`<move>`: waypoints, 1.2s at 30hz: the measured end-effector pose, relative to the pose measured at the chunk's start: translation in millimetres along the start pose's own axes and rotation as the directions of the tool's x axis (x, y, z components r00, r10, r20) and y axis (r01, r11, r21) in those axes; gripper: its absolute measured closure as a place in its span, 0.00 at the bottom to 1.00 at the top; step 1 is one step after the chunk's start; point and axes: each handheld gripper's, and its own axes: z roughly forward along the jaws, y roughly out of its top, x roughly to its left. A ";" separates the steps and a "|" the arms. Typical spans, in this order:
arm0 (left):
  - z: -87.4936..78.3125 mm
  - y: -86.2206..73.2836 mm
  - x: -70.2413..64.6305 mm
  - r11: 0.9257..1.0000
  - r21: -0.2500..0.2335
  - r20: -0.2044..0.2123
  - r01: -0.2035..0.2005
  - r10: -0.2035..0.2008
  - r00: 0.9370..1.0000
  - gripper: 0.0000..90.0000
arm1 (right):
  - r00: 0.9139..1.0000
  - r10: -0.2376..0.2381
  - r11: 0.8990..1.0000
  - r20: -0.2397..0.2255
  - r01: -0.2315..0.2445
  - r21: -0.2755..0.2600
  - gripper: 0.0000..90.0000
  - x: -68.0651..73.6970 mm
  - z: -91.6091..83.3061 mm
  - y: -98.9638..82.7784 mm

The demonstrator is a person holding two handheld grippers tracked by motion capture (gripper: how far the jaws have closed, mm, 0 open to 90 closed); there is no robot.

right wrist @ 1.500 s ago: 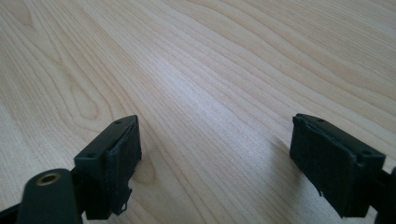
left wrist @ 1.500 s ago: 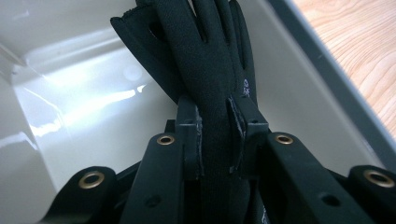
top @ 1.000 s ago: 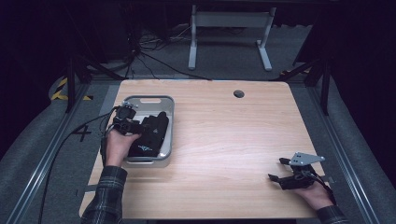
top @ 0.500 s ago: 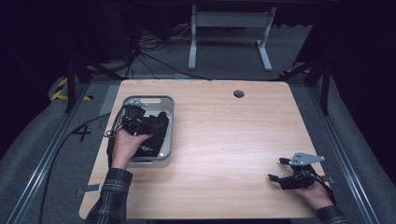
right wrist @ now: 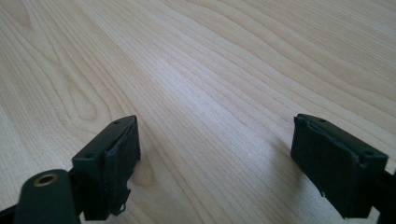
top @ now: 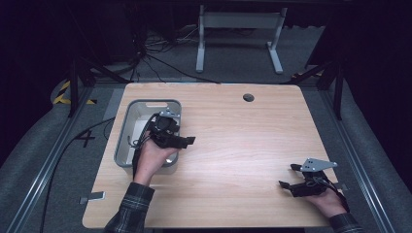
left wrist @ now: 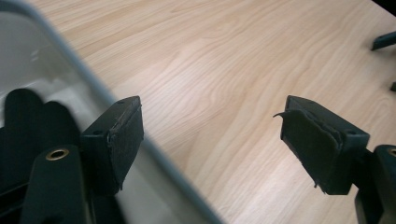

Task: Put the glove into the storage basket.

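Grey tray at the table's left side, left gripper wide open over its right rim, holding nothing, and right gripper likewise wide open and empty, low over bare wood at the near right corner.

A light wooden table carries a grey bin near its left edge.

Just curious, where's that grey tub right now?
In the high view, the grey tub sits at the table's left side, under the left hand-held gripper.
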 end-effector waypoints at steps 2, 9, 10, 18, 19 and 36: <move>3.3 1.9 -6.6 1.000 0.002 0.009 -0.016 0.016 1.000 0.24 | 1.000 0.000 1.000 0.000 0.000 0.000 0.18 0.0 0.0 0.0; 15.0 5.4 -28.5 0.998 -0.009 0.053 -0.055 0.055 0.997 0.24 | 1.000 0.000 1.000 0.000 0.000 0.000 0.18 0.0 0.0 0.0; 17.0 5.2 -31.9 0.998 -0.016 0.060 -0.056 0.057 0.997 0.24 | 1.000 0.000 1.000 0.000 0.000 0.000 0.18 0.0 0.0 0.0; 30.8 1.4 -58.5 0.994 -0.023 0.106 -0.108 0.109 0.988 0.22 | 1.000 -0.001 1.000 -0.003 0.001 0.003 0.17 0.2 0.1 0.1; 32.4 0.7 -61.7 0.993 -0.022 0.112 -0.115 0.117 0.987 0.21 | 1.000 0.000 1.000 -0.002 0.000 0.004 0.15 0.3 0.2 0.0; 62.9 -23.7 -104.2 0.983 -0.008 0.185 -0.184 0.182 0.966 0.18 | 1.000 0.012 1.000 0.011 -0.012 0.022 0.06 0.2 1.5 0.1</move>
